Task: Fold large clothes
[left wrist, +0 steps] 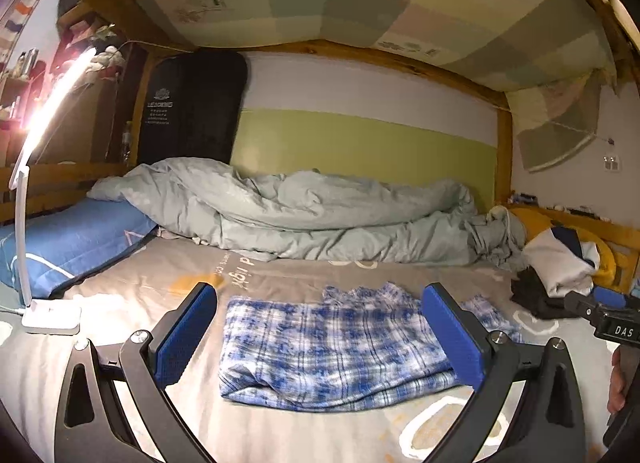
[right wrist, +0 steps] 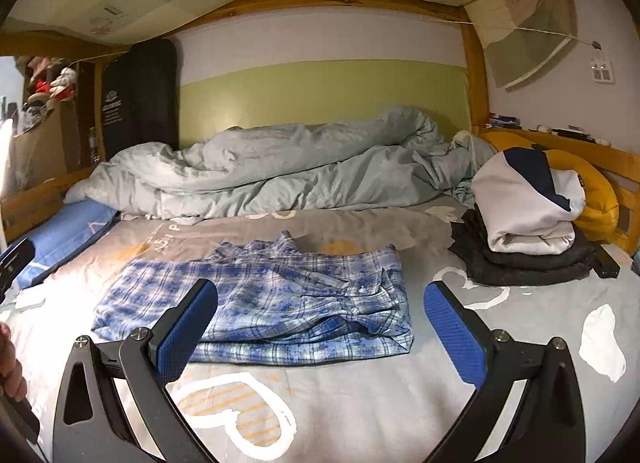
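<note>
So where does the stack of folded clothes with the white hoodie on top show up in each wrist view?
Left wrist: the stack of folded clothes sits at the far right edge, beyond the right tongs, partly cut off.
Right wrist: the stack is in full view at upper right, on the bed sheet, in front of the yellow cushion.
Shared landmark: the blue plaid shirt lies left of the stack in both.

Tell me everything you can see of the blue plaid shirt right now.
The blue plaid shirt is thin woven cloth in blue and white checks, folded into a rough rectangle and lying flat on the grey bedsheet. Its collar and button placket face up, wrinkled; the near edge shows stacked layers. Neither gripper touches it; both stand open above it.
</note>
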Tool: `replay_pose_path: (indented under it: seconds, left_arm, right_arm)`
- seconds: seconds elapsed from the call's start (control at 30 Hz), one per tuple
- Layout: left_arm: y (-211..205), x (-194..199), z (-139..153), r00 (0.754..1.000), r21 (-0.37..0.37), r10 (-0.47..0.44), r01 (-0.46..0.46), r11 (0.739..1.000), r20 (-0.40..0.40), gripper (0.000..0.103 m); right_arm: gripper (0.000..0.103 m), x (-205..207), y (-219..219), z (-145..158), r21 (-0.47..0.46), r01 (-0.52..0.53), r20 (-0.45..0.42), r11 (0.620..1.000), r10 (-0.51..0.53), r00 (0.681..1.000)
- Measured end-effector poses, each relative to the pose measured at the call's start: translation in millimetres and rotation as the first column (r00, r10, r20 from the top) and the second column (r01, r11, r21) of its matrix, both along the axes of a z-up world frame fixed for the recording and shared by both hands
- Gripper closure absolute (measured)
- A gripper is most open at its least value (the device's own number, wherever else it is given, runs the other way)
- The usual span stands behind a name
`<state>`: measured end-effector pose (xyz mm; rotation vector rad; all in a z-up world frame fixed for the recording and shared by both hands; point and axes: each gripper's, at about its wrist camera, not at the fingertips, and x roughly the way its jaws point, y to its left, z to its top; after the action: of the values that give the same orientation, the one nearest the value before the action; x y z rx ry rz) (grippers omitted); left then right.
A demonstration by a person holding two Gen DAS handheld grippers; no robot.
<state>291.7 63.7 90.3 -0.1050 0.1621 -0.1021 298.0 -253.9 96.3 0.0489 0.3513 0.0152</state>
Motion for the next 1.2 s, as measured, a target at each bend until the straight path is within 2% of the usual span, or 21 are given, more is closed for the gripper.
replay_pose_path:
  seconds: [0.07, 0.13, 0.27, 0.4, 0.47, 0.6, 0.73, 0.83, 0.93, 1.07, 1.2]
  left_arm:
    - [2.8, 3.5, -6.4, 0.999, -0.044, -0.039, 0.037, 0.998, -0.038, 0.000]
    - [6.6, 6.3, -12.8, 0.997, -0.084, -0.038, 0.032, 0.996, -0.070, 0.000]
    - [6.9, 5.7, -22.4, 0.995, -0.047, -0.009, 0.004, 0.999, -0.097, 0.000]
    - [10.4, 7.9, -31.3, 0.990, -0.083, 0.003, -0.014, 0.996, -0.139, 0.000]
    - [9.2, 11.8, -39.5, 0.986, -0.104, -0.010, -0.007, 0.994, -0.168, 0.000]
    - [-3.1, 22.8, -55.7, 0.978, -0.029, 0.015, -0.022, 0.999, -0.210, 0.000]
    - [-15.5, 36.0, -68.8, 0.972, 0.056, 0.005, 0.009, 0.998, -0.236, 0.000]
    - [-22.6, 53.4, -73.7, 0.960, 0.118, -0.033, 0.068, 0.991, -0.278, 0.000]
    - [-26.3, 66.7, -75.2, 0.951, 0.180, -0.056, 0.115, 0.977, -0.304, 0.000]
    - [-24.9, 78.9, -76.7, 0.938, 0.169, -0.094, 0.158, 0.973, -0.334, 0.000]
    - [-21.9, 88.5, -87.5, 0.924, 0.210, -0.084, 0.173, 0.962, -0.374, 0.000]
  right_arm:
    - [0.001, -1.1, 2.2, -4.5, 0.003, -0.031, -0.028, 1.000, 0.031, 0.999]
    - [0.002, -2.8, 6.3, -10.4, 0.004, -0.066, -0.045, 0.998, 0.066, 0.997]
    - [0.003, -1.6, 15.4, -20.7, -0.022, -0.092, -0.068, 0.996, 0.090, 0.994]
    - [0.003, 0.7, 9.7, -30.1, 0.085, -0.113, -0.093, 0.990, 0.120, 0.988]
    - [0.003, 2.9, 7.4, -34.9, 0.110, -0.114, -0.104, 0.987, 0.125, 0.987]
    - [0.003, 11.3, 7.9, -45.9, 0.099, -0.122, -0.136, 0.988, 0.135, 0.982]
    - [0.003, 19.4, 5.8, -53.0, 0.116, -0.147, -0.155, 0.982, 0.164, 0.974]
    - [0.003, 26.9, 12.3, -60.1, 0.060, -0.168, -0.174, 0.984, 0.176, 0.969]
    - [0.003, 37.2, 25.3, -68.8, -0.048, -0.180, -0.224, 0.983, 0.165, 0.961]
    - [0.003, 47.2, 40.0, -74.6, -0.148, -0.199, -0.257, 0.969, 0.156, 0.954]
    - [0.003, 58.2, 54.1, -82.2, -0.210, -0.248, -0.306, 0.946, 0.178, 0.935]
